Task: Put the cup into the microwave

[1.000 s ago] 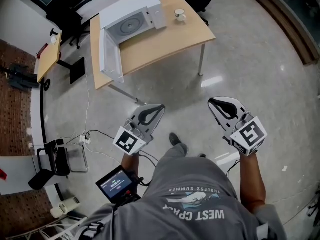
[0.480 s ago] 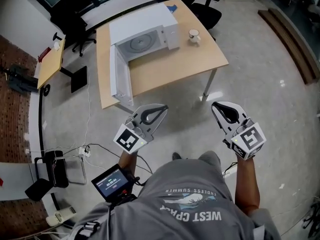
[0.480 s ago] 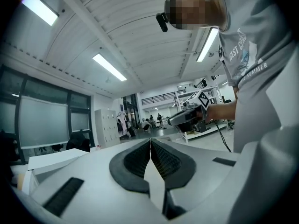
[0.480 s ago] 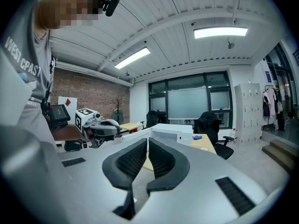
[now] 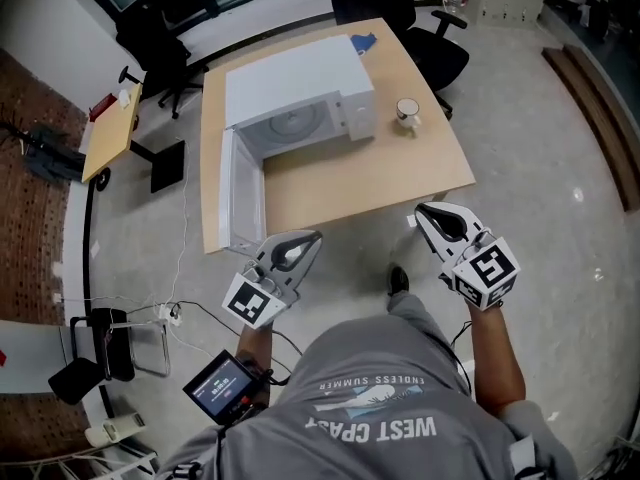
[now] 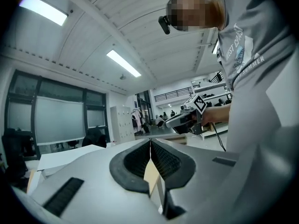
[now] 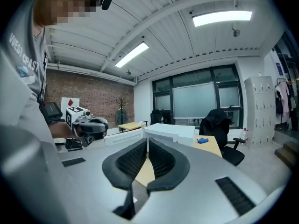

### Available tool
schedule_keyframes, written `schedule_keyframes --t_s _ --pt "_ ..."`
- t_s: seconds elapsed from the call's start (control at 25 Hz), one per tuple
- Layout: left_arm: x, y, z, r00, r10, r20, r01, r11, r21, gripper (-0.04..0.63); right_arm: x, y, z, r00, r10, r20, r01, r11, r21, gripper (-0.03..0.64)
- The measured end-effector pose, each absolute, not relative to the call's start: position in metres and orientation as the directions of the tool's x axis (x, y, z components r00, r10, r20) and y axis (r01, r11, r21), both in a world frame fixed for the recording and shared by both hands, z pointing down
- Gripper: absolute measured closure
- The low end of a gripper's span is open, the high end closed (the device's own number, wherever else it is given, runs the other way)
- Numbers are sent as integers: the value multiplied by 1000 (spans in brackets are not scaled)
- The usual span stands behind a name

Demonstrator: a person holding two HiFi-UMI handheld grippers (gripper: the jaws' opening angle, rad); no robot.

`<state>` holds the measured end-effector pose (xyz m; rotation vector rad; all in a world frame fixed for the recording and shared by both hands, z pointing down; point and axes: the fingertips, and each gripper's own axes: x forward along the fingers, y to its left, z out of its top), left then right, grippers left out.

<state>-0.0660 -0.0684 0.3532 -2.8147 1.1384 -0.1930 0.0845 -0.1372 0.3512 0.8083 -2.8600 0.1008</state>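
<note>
A white cup (image 5: 407, 114) stands on the wooden table (image 5: 400, 173), just right of the white microwave (image 5: 300, 93). The microwave's door (image 5: 240, 196) hangs open toward the table's front left edge. My left gripper (image 5: 312, 236) is shut and empty, hovering at the table's front edge below the open door. My right gripper (image 5: 424, 211) is also shut and empty, at the front right edge, well short of the cup. The right gripper view shows its jaws (image 7: 147, 140) meeting, with the microwave (image 7: 170, 132) beyond. The cup is hidden in both gripper views.
Black office chairs (image 5: 440, 53) stand behind the table, and another chair (image 5: 160, 43) at the back left. A small side table (image 5: 108, 133) sits to the left. Cables and a power strip (image 5: 168, 280) lie on the floor. A blue object (image 5: 362, 42) rests behind the microwave.
The person has walked toward the table, so table, microwave and cup sit closer and lower in the head view. Both grippers moved forward to the table's edge and stayed shut.
</note>
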Motion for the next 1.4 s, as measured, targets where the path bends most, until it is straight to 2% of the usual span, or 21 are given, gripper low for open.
schedule_keyframes --t_s 0.4,0.76,0.96,1.12,1.4 --pt "-56 -180 364 613 -780 124 -777 -624 -79 572 94 -315 380 -844 -483 232 -503 864 -33 595" --pt "-62 -224 393 532 -816 224 -834 -551 -26 572 108 -448 490 -775 -493 394 -574 811 -113 595" --pt "-69 -235 409 491 -827 274 -861 -509 5 572 117 -509 561 -690 -518 505 -635 768 -80 592" --pt "-77 -239 424 458 -831 315 -880 -474 28 572 120 -544 622 -625 -501 599 -662 747 -65 503" --pt "-82 -249 443 430 -830 355 -896 -440 58 572 114 -575 698 -554 -439 707 -657 753 -46 483"
